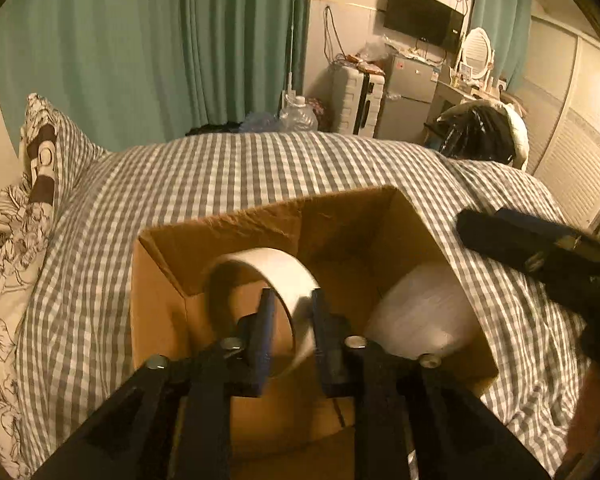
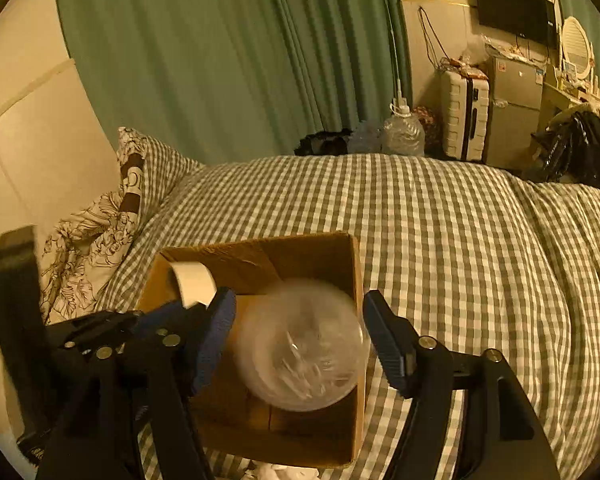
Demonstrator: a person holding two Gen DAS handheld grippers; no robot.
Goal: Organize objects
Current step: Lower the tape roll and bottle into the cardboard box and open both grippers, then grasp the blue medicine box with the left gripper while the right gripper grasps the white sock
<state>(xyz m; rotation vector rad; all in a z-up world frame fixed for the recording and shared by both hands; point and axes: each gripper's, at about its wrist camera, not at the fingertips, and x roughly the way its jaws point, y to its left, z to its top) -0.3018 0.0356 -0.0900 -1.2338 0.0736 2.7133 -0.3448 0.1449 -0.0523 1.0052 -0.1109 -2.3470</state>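
**Tape roll gripped over the box, clear container lying inside it**

Your left gripper (image 1: 292, 320) is clamped on the white tape roll (image 1: 260, 276): its blue fingers (image 1: 265, 320) pinch the roll's wall from both sides, and the roll stands on edge just above the left half of the open cardboard box (image 1: 260, 220). In the right wrist view that same roll (image 2: 192, 282) shows at about 10 o'clock from the box's middle, against the near-left wall.

Your right gripper (image 2: 298, 340) is spread wide, its two fingers well apart on either side of the clear round plastic container (image 2: 304, 344). You cannot tell from the blur whether either pad touches it. The container sits inside the box, toward its right wall, at roughly 3 o'clock from the tape.

The box rests on the grey checked bedcover (image 2: 460, 240), with a floral pillow (image 2: 88, 236) at 9 o'clock.
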